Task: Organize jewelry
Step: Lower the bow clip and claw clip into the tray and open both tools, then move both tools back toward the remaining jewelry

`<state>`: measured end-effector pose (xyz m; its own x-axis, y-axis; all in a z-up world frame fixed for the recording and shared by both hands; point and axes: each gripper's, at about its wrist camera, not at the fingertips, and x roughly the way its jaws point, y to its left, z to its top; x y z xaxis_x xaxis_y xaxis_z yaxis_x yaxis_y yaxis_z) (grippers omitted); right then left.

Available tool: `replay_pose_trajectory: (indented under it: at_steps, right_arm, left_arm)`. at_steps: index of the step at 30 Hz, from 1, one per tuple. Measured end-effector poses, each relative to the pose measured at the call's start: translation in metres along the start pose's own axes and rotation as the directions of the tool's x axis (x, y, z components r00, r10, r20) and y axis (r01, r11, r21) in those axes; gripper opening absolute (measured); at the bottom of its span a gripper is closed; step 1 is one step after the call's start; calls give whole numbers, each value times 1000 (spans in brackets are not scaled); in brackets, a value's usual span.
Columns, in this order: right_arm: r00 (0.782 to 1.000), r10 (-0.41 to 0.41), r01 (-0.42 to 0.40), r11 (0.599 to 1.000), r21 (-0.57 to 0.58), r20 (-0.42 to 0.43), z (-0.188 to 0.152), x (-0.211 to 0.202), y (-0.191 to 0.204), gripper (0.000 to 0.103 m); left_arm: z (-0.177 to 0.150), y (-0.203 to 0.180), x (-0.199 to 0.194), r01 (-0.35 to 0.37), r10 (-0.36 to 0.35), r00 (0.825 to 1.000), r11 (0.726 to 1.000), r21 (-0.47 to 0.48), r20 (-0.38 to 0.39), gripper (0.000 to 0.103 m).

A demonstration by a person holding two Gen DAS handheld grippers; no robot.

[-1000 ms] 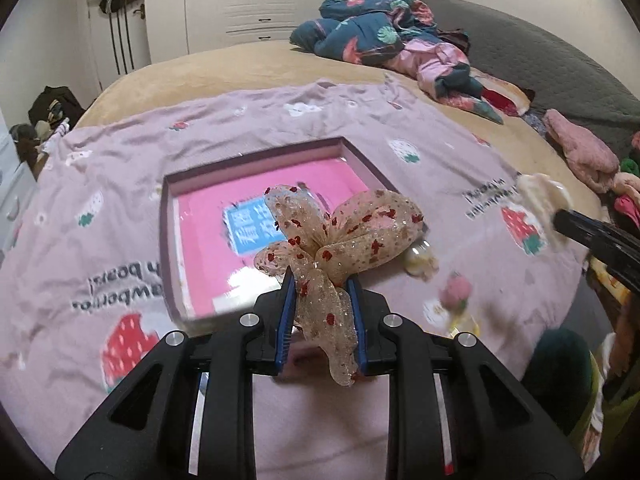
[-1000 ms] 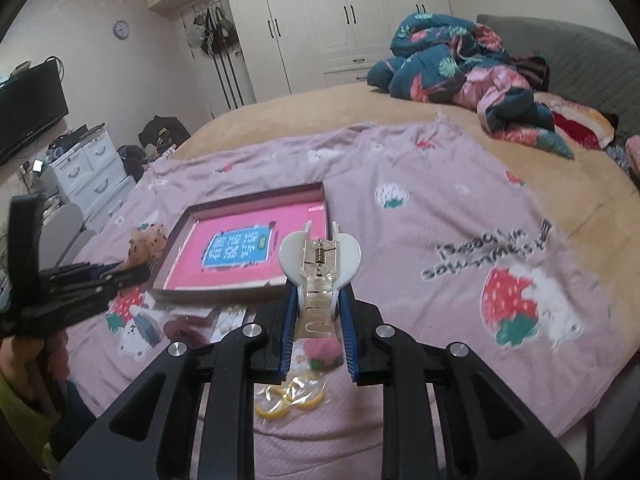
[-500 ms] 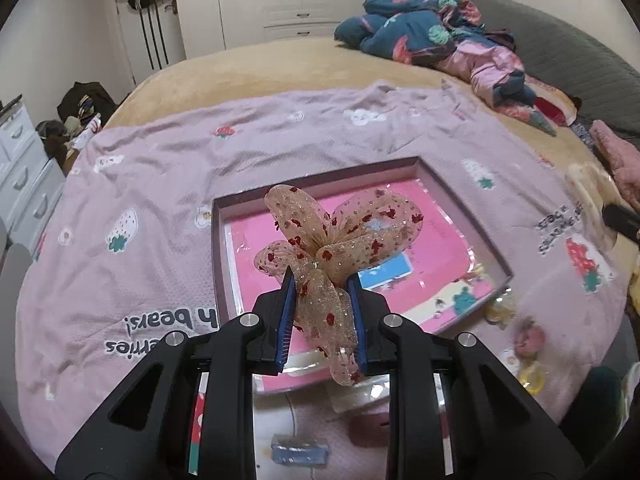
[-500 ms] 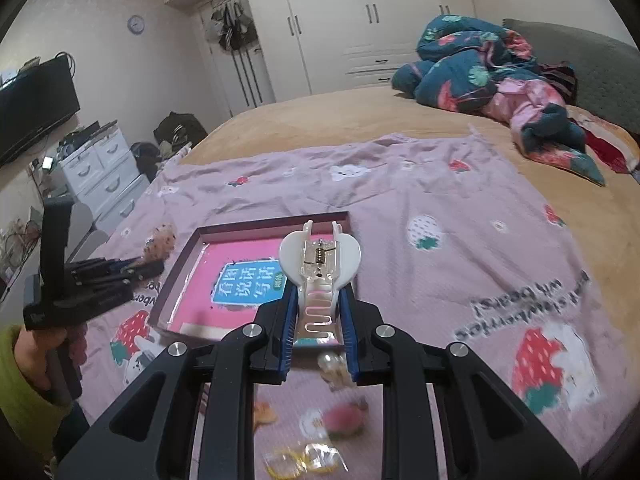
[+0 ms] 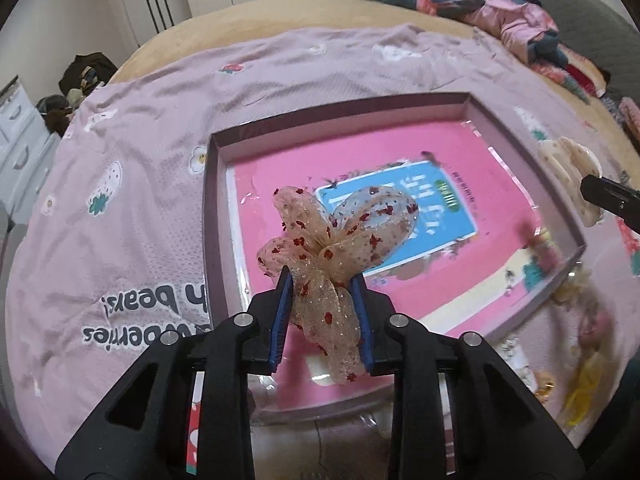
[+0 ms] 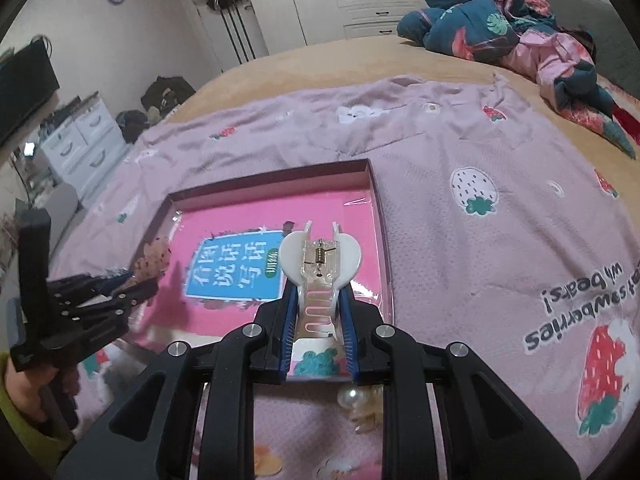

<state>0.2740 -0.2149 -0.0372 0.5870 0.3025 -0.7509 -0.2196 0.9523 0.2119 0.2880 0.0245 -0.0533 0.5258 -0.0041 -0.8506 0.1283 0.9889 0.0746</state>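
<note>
A sheer beige bow hair clip with red flecks [image 5: 340,236] sits between the blue pads of my left gripper [image 5: 322,280], whose jaws are opening; the pads still touch the ribbon. It hangs over the near left part of the shallow purple box [image 5: 216,216] with a pink and blue card in its bottom. My right gripper [image 6: 318,292] is shut on a white claw hair clip [image 6: 320,256], above the box [image 6: 376,200] near its right wall. The left gripper [image 6: 136,284] and bow [image 6: 154,260] show at the left of the right wrist view.
The box lies on a pink strawberry-print blanket [image 6: 500,240] spread over a tan bed. Pearl pieces [image 6: 352,396] and yellow trinkets [image 5: 580,384] lie by the box's near edge. Bundled clothes [image 6: 500,20] are at the far right, a white dresser [image 6: 80,136] at the left.
Both grippers have come down and in over the box, which now looks larger in both views. The bow and the claw clip stay between their pads.
</note>
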Motion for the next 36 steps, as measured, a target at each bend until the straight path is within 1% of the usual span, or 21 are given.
replay_pose_trajectory:
  at_steps: [2, 4, 6, 9, 11, 12, 14, 15, 18, 20, 21, 22, 23, 27, 28, 29, 32, 36]
  right_arm:
    - [1000, -1, 1, 1000, -8, -15, 0, 9, 1, 20]
    - [1000, -20, 20, 999, -32, -17, 0, 14, 2, 20]
    - [999, -29, 28, 999, -44, -17, -1, 20, 0, 20]
    - [999, -30, 29, 999, -31, -22, -3, 26, -4, 21]
    - [999, -28, 27, 999, -35, -27, -5, 28, -5, 23]
    - [999, -25, 24, 999, -42, -24, -7, 28, -4, 27]
    - [999, -33, 33, 998, -52, -7, -8, 26, -3, 50]
    - [999, -42, 43, 998, -54, 9, -9, 21, -3, 55]
    - [997, -41, 44, 998, -55, 58, -9, 6, -2, 62]
    - [994, -50, 55, 997, -48, 98, -9, -7, -4, 81]
    - [990, -58, 65, 997, -47, 129, -9, -17, -5, 84]
    - [988, -63, 71, 996, -49, 142, -9, -22, -5, 86]
    - [985, -67, 77, 995, -56, 160, -9, -31, -5, 88]
    - [969, -87, 105, 992, -66, 230, -8, -60, -6, 91]
    - [964, -89, 108, 992, -63, 251, -8, -69, -7, 95]
    - [960, -90, 110, 992, -59, 267, -8, -75, -8, 97]
    - [944, -89, 108, 993, -43, 317, -10, -100, -12, 98]
    - [941, -60, 72, 997, -24, 334, -14, -124, -15, 98]
  left_arm:
    - [-1, 2, 3, 1, -1, 1000, 1000, -18, -11, 25]
    - [-2, 2, 5, -20, 20, 1000, 1000, -17, -18, 28]
    - [-2, 2, 6, -28, 28, 999, 999, -20, -23, 28]
    - [-3, 5, 5, -30, 28, 999, 998, -48, -30, 39]
    - [-5, 6, 1, -35, 34, 999, 998, -56, -29, 46]
    - [-5, 5, -1, -41, 40, 999, 998, -55, -26, 49]
    - [-6, 3, -7, -52, 51, 998, 997, -55, -20, 60]
    - [-6, 3, -10, -54, 54, 998, 997, -59, -14, 63]
    - [-6, 2, -19, -58, 58, 998, 995, -77, -2, 70]
    - [-5, 0, -28, -59, 60, 998, 995, -86, 18, 79]
    - [-5, 0, -33, -67, 70, 997, 994, -91, 29, 80]
    - [-4, -1, -37, -71, 75, 996, 993, -98, 40, 83]
    - [-3, -1, -44, -67, 73, 996, 992, -112, 55, 86]
    - [-1, -1, -63, -49, 64, 994, 987, -152, 92, 92]
    - [0, -2, -67, -51, 68, 993, 986, -157, 101, 93]
    - [0, -3, -72, -55, 73, 991, 986, -160, 110, 94]
    - [0, -6, -85, -56, 79, 988, 984, -171, 132, 94]
    - [-5, -11, -103, -46, 76, 985, 981, -189, 158, 94]
